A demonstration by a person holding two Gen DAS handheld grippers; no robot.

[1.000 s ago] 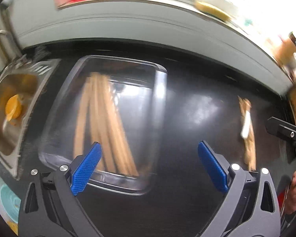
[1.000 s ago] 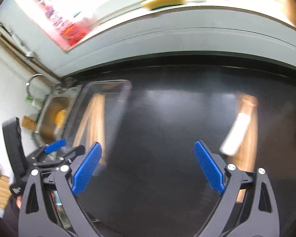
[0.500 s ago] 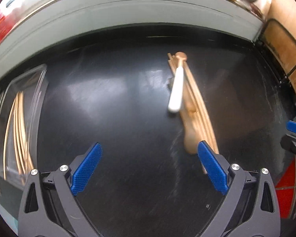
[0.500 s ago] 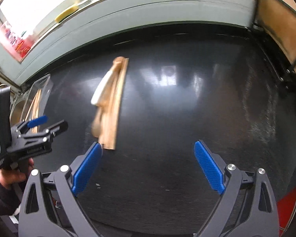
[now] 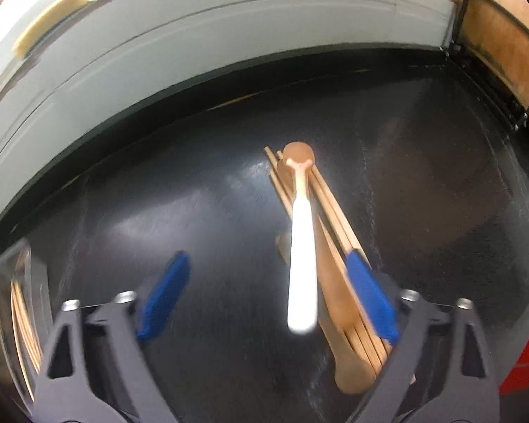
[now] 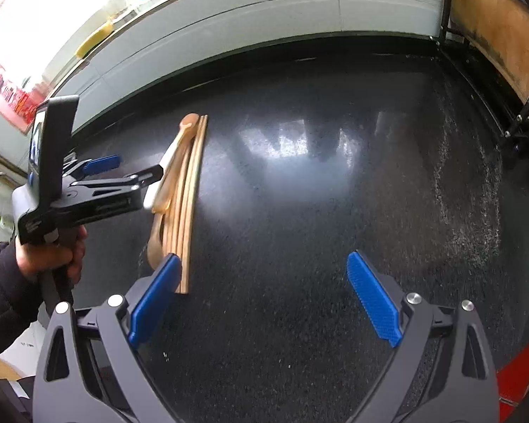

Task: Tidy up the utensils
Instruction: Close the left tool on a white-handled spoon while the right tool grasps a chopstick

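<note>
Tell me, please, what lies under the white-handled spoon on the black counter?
The white-handled spoon lies on top of a bundle of wooden chopsticks and at least one wooden spoon. How many pieces lie in the bundle cannot be told, since they overlap.

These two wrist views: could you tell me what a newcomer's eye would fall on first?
Probably the white-handled spoon, lying on a bundle of wooden utensils mid-counter. The left gripper hangs right over it, jaws closing but not yet pressing on it. The right gripper is open over bare counter beside the bundle.
</note>
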